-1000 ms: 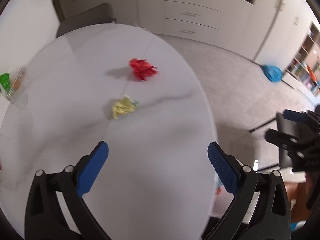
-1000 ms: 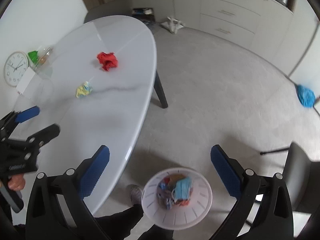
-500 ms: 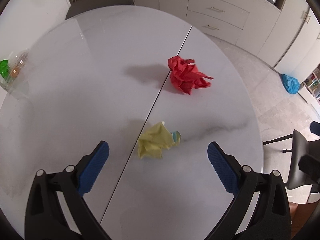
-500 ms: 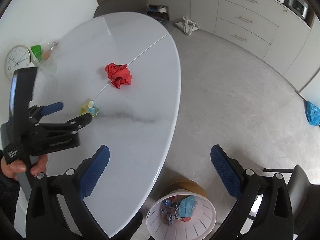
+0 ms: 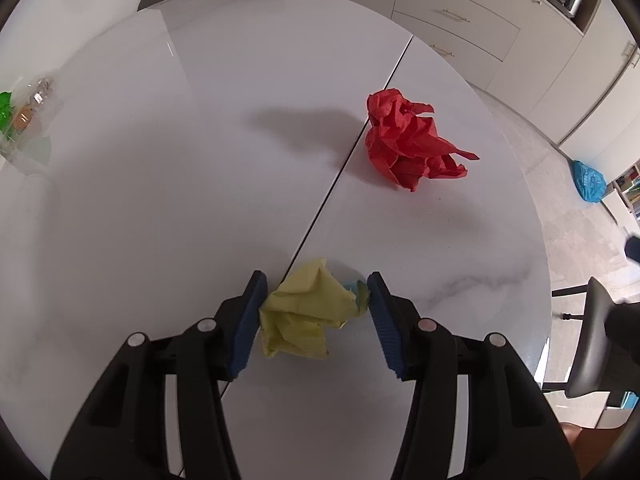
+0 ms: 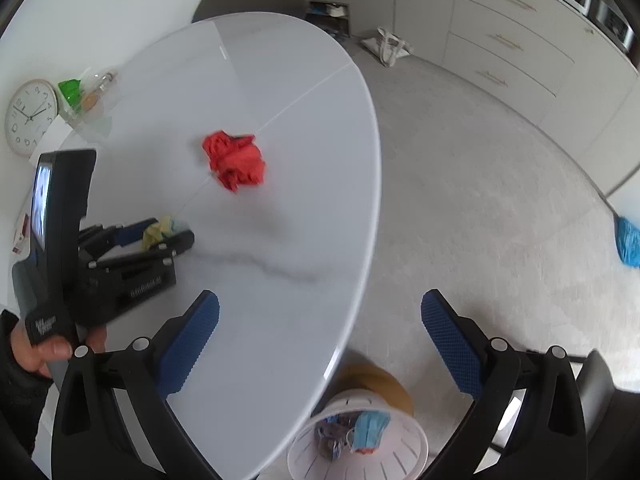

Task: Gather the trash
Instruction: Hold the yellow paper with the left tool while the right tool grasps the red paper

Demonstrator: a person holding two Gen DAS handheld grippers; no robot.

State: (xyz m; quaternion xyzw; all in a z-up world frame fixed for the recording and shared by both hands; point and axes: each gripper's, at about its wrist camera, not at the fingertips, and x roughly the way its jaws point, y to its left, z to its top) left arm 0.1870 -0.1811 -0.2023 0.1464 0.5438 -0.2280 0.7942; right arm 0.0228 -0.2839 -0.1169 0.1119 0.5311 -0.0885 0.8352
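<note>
Left gripper closing (right gripper agape)

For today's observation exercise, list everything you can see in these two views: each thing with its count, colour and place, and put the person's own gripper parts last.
Yellow paper ball: one, yellow with a bit of blue, on the table between the left gripper's fingers.
Red paper ball: one, red, on the table by its centre seam.
Table: one, white marble, oval.
Trash bin: one, white, on the floor by the table edge, with trash inside.
Clock: one, white, against the wall.
Clear container: one, green and orange contents, at the table's far edge.
Blue bag: one, on the floor.
Tote bag: one, whitish, on the floor by the drawers.
Left gripper: black, blue pads, closing on the yellow ball.
Right gripper: black, blue pads, open.
</note>
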